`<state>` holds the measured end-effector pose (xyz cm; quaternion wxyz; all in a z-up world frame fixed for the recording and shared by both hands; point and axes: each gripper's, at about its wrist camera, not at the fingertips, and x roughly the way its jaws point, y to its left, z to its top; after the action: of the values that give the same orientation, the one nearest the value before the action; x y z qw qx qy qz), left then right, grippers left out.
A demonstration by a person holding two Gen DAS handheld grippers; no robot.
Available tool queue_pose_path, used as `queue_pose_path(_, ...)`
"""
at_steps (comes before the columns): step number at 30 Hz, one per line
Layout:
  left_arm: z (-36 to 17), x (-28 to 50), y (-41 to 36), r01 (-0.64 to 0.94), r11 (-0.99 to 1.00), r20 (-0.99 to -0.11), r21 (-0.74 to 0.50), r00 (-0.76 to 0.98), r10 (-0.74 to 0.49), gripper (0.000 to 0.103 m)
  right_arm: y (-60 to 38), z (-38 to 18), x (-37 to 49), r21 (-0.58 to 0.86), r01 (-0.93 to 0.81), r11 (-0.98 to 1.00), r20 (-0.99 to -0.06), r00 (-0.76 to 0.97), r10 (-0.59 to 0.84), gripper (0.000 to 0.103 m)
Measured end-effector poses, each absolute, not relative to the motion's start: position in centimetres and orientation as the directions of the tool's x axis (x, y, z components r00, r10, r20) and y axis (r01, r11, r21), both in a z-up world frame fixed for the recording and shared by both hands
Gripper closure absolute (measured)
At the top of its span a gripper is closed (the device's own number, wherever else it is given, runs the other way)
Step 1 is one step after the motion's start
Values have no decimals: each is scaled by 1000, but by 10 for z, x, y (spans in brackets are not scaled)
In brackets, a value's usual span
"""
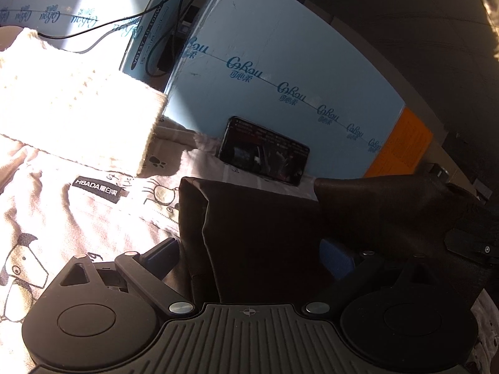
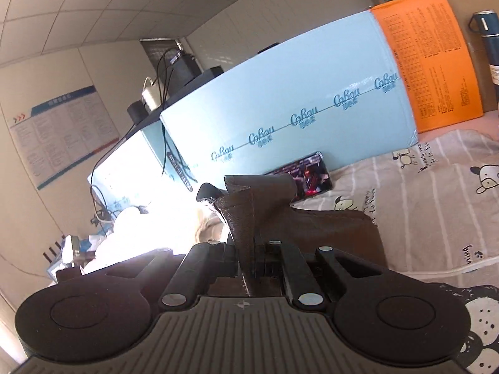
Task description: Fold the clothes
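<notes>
Behind the brown garment (image 2: 249, 218), the right claw's (image 2: 249, 258) fingertips vanish.

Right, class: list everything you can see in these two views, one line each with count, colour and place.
dark garment: one, dark brown, lying on the sheet, an edge pinched up in the right claw
knitted garment: one, cream, folded on the sheet, left
printed sheet: one, pale with cartoon animals, covering the surface
phone: one, black, leaning against the blue box
blue box: one large, light blue with orange end, behind the sheet; another beside it
flask: one, dark blue, far right
wall poster: one, white and blue, left wall
left claw: open around the dark garment
right claw: shut on the dark garment
</notes>
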<state>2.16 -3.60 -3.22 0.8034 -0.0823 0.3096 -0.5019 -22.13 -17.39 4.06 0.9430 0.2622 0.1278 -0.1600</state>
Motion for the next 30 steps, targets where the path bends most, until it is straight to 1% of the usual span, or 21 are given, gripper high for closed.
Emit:
queue_pose_path(3,-30,21,-32,753,473,-396,-457,304,-866,5,-155,22,-200,400,356,844,-400,897,-188,96)
queue_pose_path(6,-27,21,-26,744,476,-376,-468,320,-870,5,-139,3,-194,364,341,867,-449,880,-157,92)
queue_pose_path(9,-23,19,-23,751,450,-341,-483,312,-887,5,-123,-5,-196,306,308,901,-461,876,-143,81)
queue_pose_path(11,-22,17,-22,760,437,-320,-480,312,-895,5,-116,-7,-199,303,272,913,-457,882,-111,62)
queue_pose_path(13,-19,15,-21,773,413,-296,-482,300,-907,5,-112,-6,-201,327,223,918,-448,892,-57,54)
queue_pose_path(14,-18,13,-21,782,399,-286,-479,290,-913,5,-110,-5,-201,338,194,921,-444,896,-26,53)
queue_pose_path(15,-16,10,-21,797,386,-276,-466,283,-918,5,-109,-5,-201,346,169,923,-444,896,3,51)
queue_pose_path(17,-13,2,-22,825,359,-257,-435,268,-928,5,-105,-7,-200,347,151,926,-447,894,22,43)
queue_pose_path(19,-11,-8,-25,865,329,-248,-378,247,-937,5,-105,-12,-195,344,151,927,-468,883,30,39)
queue_pose_path(21,-11,-15,-33,883,348,-291,-314,259,-921,5,-107,-18,-190,350,164,922,-495,868,33,39)
queue_pose_path(23,-11,-22,-41,897,367,-335,-248,275,-901,5,-107,-21,-189,343,161,925,-501,865,35,38)
queue_pose_path(24,-13,-20,-45,885,401,-374,-237,298,-878,5,-107,-21,-189,337,154,929,-500,865,38,37)
queue_pose_path(25,-14,-17,-49,870,438,-414,-226,322,-852,5,-106,-19,-190,333,142,932,-499,865,47,34)
queue_pose_path(26,-16,-14,-51,855,467,-438,-227,339,-833,5,-105,-18,-192,331,129,935,-498,866,57,29)
queue_pose_path(29,-16,-5,-43,831,484,-430,-275,344,-835,5,-110,-7,-205,348,83,934,-467,879,96,21)
queue_pose_path(30,-15,-1,-39,820,489,-425,-299,344,-837,5,-116,-4,-210,363,79,928,-447,889,99,20)
